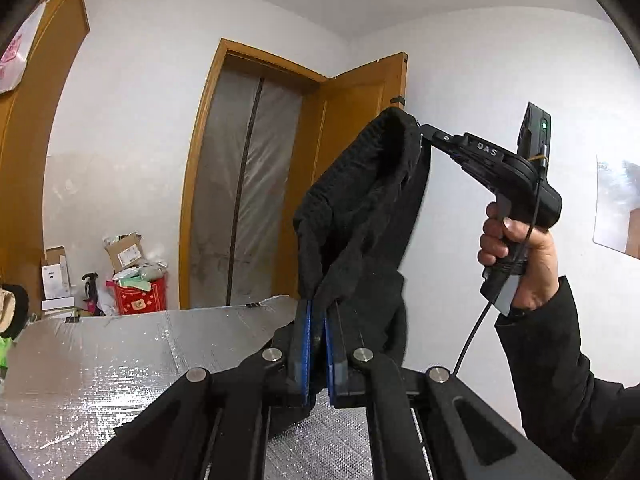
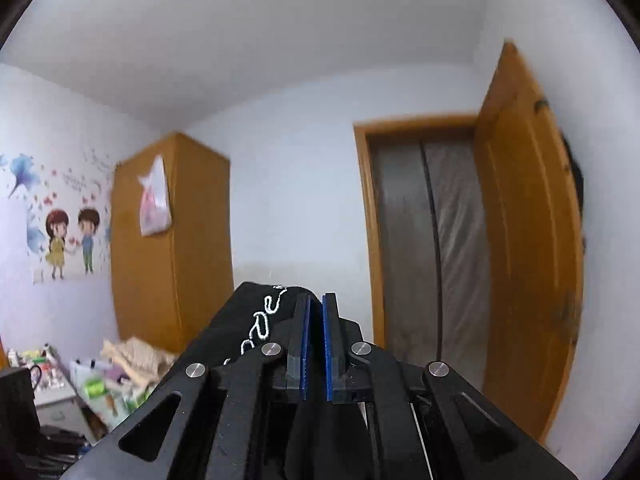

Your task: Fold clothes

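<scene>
A black knitted garment (image 1: 360,216) hangs in the air between both grippers, above the silver foil-covered table (image 1: 100,364). My left gripper (image 1: 318,312) is shut on the garment's lower edge, its blue pads pinching the cloth. The right gripper (image 1: 420,130), held by a hand (image 1: 516,248) in a black sleeve, grips the garment's upper corner at the right. In the right wrist view my right gripper (image 2: 316,300) points level at the room, jaws nearly together, with black cloth bearing white lettering (image 2: 260,320) draped over its left side.
An orange door (image 1: 360,120) stands open beside a doorway with a plastic curtain (image 1: 244,184). Boxes and a red bin (image 1: 138,292) pile up by the wall. An orange wardrobe (image 2: 172,240), a cluttered desk (image 2: 56,396) and a wall sticker (image 2: 68,236) fill the room's left side.
</scene>
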The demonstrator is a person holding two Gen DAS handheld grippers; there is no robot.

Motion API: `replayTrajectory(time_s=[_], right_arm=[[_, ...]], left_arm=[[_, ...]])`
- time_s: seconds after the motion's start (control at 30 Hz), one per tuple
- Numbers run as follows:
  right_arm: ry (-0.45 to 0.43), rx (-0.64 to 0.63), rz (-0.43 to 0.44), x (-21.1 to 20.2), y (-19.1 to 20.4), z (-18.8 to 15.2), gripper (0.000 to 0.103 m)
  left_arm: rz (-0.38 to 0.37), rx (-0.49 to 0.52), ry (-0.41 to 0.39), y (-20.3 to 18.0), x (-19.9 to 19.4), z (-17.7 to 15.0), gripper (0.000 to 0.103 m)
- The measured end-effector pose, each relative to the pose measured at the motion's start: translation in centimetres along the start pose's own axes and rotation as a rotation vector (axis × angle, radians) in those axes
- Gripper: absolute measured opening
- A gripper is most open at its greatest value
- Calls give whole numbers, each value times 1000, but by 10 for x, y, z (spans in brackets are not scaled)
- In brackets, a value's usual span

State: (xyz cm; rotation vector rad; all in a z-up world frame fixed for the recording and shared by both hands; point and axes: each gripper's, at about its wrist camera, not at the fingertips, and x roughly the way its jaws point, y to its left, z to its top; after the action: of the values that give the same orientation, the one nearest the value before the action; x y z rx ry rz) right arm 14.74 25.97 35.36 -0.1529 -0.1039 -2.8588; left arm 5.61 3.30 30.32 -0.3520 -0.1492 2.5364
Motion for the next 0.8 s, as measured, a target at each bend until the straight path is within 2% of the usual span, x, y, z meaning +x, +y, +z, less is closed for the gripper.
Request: replayTrajectory(time_s=[0.03,0.17,0.23,0.3,0.5,0.6,0.7,0.77,0.8], right_arm=[[3,-4,-2,-1,1,-1,6],[111,19,13,34,7,-40,6],[159,42,51,54,16,-61,6],[199,52,90,73,28,-78,6],[310,-11,242,143,110,-125,6],[377,-28,306,175,150,-154,6],[453,-102,372,208,198,-195,6],[562,-163,409,238,230,-242,7],[647,-186,428,254,245,-270,7]], left_arm=[[13,-10,20,3,3,-6,6],[75,-73,109,24,9,-33,6],[127,-111,128,45,5,-42,6],[174,-137,112,62,-8,-44,6],[383,-252,82,122,-67,-66,5],[477,-334,106,157,-90,-88,5],[573,-397,174,192,-104,-122,5],[636,-474,260,227,-103,-157,5],[663,-524,310,246,-101,-176,5]])
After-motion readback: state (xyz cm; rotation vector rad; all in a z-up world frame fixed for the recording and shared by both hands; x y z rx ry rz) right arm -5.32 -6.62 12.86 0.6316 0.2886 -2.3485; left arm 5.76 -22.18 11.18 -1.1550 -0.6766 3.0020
